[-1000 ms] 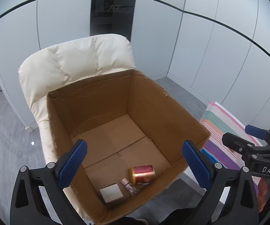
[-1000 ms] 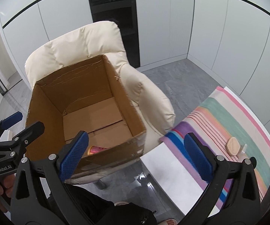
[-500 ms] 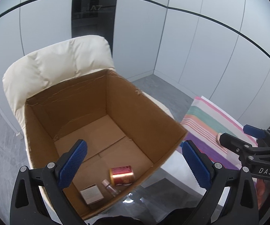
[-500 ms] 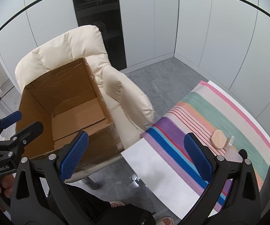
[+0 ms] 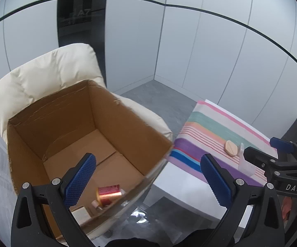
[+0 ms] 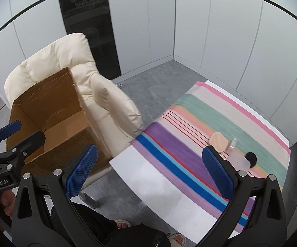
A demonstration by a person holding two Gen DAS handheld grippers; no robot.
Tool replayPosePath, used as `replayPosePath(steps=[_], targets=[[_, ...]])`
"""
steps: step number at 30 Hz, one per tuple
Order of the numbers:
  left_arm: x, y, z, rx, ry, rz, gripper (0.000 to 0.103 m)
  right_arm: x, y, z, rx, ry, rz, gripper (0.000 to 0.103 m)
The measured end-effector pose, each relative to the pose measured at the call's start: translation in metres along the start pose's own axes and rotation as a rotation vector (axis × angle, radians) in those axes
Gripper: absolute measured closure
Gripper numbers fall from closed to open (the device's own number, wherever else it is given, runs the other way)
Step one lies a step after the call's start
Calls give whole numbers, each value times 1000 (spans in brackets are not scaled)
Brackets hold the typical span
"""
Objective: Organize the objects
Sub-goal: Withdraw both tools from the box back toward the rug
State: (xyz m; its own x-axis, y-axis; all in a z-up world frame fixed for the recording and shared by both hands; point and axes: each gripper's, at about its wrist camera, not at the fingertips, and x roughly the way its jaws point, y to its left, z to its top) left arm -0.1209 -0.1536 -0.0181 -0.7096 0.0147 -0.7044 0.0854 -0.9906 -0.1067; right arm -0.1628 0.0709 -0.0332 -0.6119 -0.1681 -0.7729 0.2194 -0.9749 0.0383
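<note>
A brown corrugated cardboard box (image 5: 82,135) sits open-topped on the seat of a cream padded armchair (image 5: 45,72), whose quilted back rises behind the box. On the box floor, at its near edge, lie a red and gold metal can (image 5: 109,192) on its side, a small bottle (image 5: 96,204) touching the can, and a pale flat square package (image 5: 80,215) just beside them.

The left gripper (image 5: 147,183) hangs above the box's near right corner with its 2 blue, cross-hatched rubber pads (image 5: 80,182) spread wide and nothing between them. The right gripper (image 6: 148,171) hangs over the near edge of a white table (image 6: 160,191) to the right of the box, its pads equally far apart and empty.

A cloth (image 6: 220,135) of soft woven stripes in pink, green, peach, purple and blue covers most of the table. On the cloth, well away from the box, rest a flat tan oval disc (image 6: 218,142) with a scored face, a clear plastic bottle (image 6: 236,154) lying on its side just beside the disc, and a small round black cap or ball (image 6: 251,158) at the bottle's far end; which it is cannot be told.

The floor (image 6: 154,82) is grey stone tile, and smooth white panels (image 6: 220,30) line the walls. Sandalled toes (image 6: 123,223) show at the bottom of the right wrist view.
</note>
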Motion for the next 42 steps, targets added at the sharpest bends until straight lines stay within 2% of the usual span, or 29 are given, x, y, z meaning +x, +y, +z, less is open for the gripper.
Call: replayPosePath(steps=[24, 36, 42], targets=[[17, -99, -6, 144, 27, -136, 1, -33, -95, -32, 137, -25, -126, 0], [24, -145, -10, 191, 30, -188, 1, -45, -136, -54, 215, 2, -114, 0], [27, -166, -14, 223, 43, -202, 1, -54, -158, -65, 254, 13, -142, 0]])
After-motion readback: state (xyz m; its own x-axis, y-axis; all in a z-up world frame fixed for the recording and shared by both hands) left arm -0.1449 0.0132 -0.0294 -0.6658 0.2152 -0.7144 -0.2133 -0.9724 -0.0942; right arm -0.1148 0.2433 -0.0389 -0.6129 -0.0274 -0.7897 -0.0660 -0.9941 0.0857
